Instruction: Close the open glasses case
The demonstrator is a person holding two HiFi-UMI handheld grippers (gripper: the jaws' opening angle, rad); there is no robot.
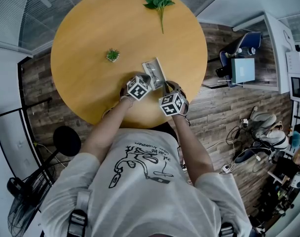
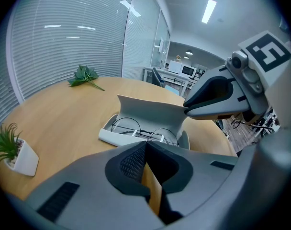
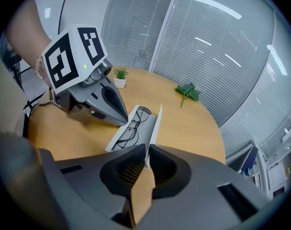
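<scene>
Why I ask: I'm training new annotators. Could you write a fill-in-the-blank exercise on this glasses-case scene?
1. The light grey hard glasses case on the round wooden table is ____.
2. Inside it lie thin wire-rimmed ____.
3. The right gripper has its fingers shut on the edge of the case's ____.
4. The small spiky green plant grows in a pot coloured ____.

Missing words: open; glasses; lid; white.
</scene>
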